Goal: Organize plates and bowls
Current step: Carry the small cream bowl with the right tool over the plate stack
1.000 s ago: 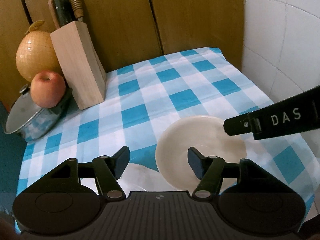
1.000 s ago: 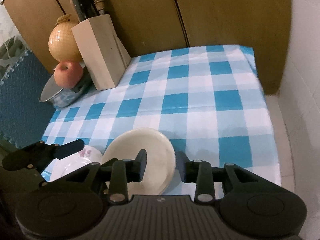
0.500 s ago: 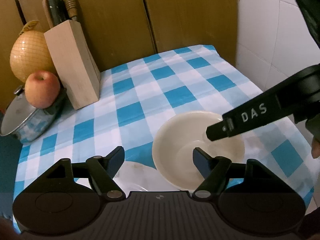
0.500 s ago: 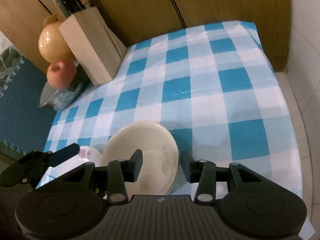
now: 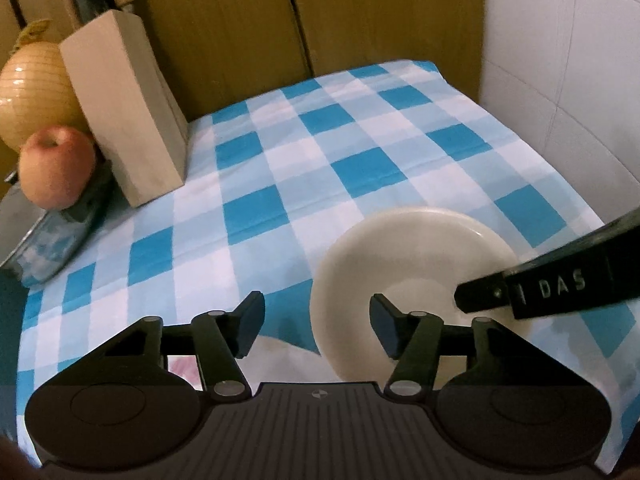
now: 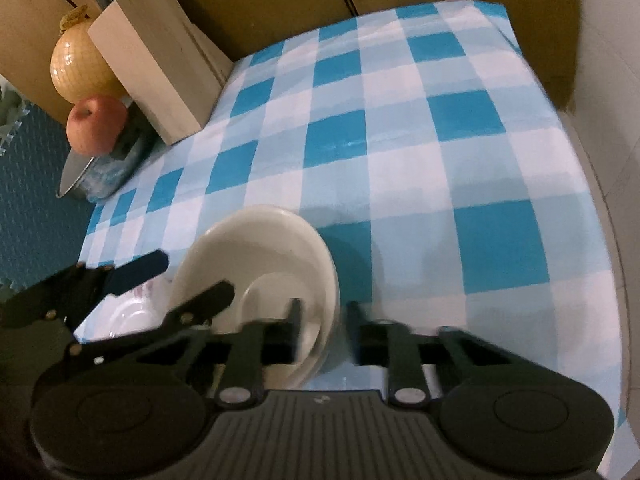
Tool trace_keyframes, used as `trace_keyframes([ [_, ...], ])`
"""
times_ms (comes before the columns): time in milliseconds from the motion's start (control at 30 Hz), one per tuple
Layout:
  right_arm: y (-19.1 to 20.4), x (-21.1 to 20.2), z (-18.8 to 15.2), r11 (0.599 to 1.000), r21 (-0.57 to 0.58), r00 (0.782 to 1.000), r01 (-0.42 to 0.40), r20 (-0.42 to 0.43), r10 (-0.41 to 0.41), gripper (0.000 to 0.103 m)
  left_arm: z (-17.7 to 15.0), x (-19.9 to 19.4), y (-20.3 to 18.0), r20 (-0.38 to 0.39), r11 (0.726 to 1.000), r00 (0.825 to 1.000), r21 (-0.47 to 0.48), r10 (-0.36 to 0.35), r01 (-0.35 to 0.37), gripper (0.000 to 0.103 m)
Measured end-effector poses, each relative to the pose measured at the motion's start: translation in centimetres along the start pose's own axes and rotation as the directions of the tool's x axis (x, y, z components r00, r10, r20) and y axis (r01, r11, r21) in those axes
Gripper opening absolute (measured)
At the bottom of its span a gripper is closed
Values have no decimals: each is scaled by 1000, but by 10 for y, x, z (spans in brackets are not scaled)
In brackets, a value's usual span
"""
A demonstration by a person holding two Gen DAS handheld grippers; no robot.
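Non-task stuff, left wrist view: wooden knife block [image 5: 124,128] upper left with handles sticking out, netted yellow pomelo [image 5: 32,92] behind it, apple [image 5: 58,168] sitting on a lidded steel pot [image 5: 48,236] at left edge. Blue-white checked cloth [image 5: 280,184] covers the counter; wood panels [image 5: 360,12] behind, white tile wall [image 5: 568,60] right.

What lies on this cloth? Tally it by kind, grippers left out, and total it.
bowl: 1
plate: 1
apple: 1
pomelo: 1
knife block: 1
pot: 1
Total: 6

checked tablecloth [image 5: 280,184] bears cream bowl [image 5: 400,248], knife block [image 5: 124,120].
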State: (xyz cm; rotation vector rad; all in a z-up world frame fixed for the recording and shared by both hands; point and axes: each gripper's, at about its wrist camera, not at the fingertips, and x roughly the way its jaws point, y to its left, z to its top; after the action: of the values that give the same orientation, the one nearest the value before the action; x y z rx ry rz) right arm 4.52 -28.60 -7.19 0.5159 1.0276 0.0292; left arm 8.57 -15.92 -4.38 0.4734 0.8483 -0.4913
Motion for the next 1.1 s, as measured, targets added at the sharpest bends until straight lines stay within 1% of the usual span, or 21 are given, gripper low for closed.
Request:
trace_keyframes([
  [100, 2, 2, 0, 1000, -19, 1000, 1, -3, -1, 11, 0, 11, -5, -34, 1000, 999, 18, -11, 12, 58],
  [133, 1, 2, 1, 1000, -16, 1000, -2, -7, 1, 11, 1, 11, -6, -22, 1000, 1000, 24, -11, 11, 57],
  [233, -1, 3, 2, 1000, -7, 1000, -16, -15, 16, 11, 4, 14, -10, -21, 999, 1000, 41, -17, 17, 51],
  [267, -2, 4, 2, 1000, 0, 1000, -23, -19, 23, 11, 4, 14, -11, -23, 999, 999, 37, -26, 26, 44],
  [367, -4, 3, 2, 1000, 9, 1000, -23, -17, 23, 11, 4, 13, -15, -22, 998, 1000, 55, -20, 21, 43],
  [500, -4, 0, 3, 1000, 19, 1000, -17, -8, 17, 10, 5, 11, -14, -30, 999, 999, 31, -34, 35, 44],
  [800, -5, -20, 7, 998, 40, 997, -58, 54, 55, 9, 11, -12, -12, 45, 1000, 999, 8, -28, 28, 46],
  [1100, 13, -33, 9, 995, 5, 991, -101, 90, 101, 9, 11, -38, -3, 105, 999, 994, -29, 19, -16, 48],
])
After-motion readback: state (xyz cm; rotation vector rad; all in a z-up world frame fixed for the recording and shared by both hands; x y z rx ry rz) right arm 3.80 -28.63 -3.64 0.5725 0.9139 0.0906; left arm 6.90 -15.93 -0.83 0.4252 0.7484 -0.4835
